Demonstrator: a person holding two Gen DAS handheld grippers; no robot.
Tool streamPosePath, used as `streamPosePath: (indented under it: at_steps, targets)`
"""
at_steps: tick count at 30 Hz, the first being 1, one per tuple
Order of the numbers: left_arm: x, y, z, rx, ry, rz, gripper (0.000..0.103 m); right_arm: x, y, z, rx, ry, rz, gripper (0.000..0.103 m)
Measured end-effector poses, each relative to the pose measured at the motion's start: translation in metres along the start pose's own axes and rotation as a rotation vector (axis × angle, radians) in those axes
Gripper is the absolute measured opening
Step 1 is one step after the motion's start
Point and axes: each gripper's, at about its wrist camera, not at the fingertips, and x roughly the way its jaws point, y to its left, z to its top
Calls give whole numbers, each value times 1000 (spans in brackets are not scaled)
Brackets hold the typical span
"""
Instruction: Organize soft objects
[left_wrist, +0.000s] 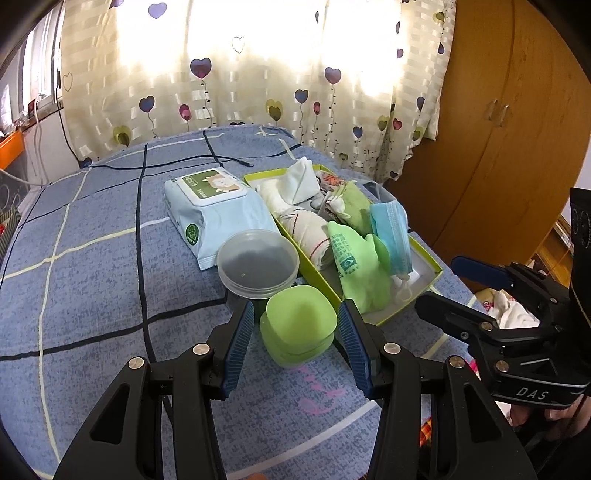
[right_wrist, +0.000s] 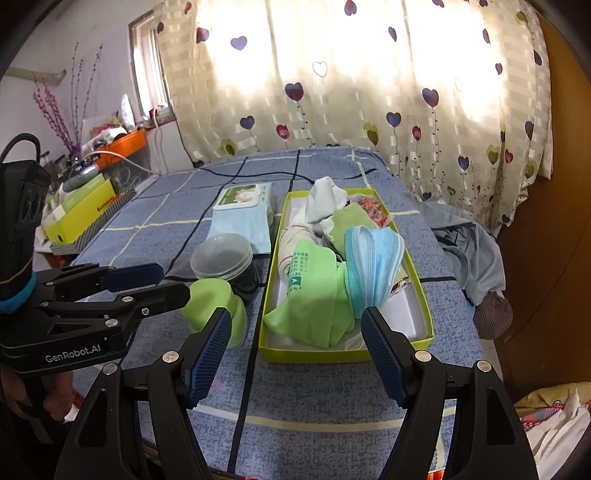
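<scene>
Right wrist: green box (right_wrist: 271, 236) rim (bedspread (right_wrist: 314, 391) nearer)

A bed covered in a blue speckled sheet with dark and pale grid lines (left_wrist: 92, 266) carries everything. Directly on it lie a pale blue soft pack of wet wipes with a green lid (left_wrist: 214, 210), a clear round plastic tub (left_wrist: 258, 263) just beside it, a lime-green rounded-square plastic container (left_wrist: 299, 326), a long shallow yellow-green cardboard box (right_wrist: 421, 302) and a thin black cable (left_wrist: 207, 160). Crumpled grey-blue clothing (right_wrist: 469, 251) lies at the bed's right edge.
</scene>
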Motion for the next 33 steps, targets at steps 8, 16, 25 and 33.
streamPosePath:
  at_steps: [8, 16, 25, 33]
  targets:
    - [0, 0, 6, 9, -17, 3, 49, 11, -4, 2, -5, 15, 1, 73]
    - [2, 1, 7, 7, -21, 20, 49, 14, -6, 2, -4, 22, 4, 73]
    - [7, 1, 7, 13, -7, 25, 49, 17, -7, 2, -4, 27, 4, 73]
    - [10, 1, 7, 23, 1, 16, 49, 22, -8, 1, 2, 31, 0, 73]
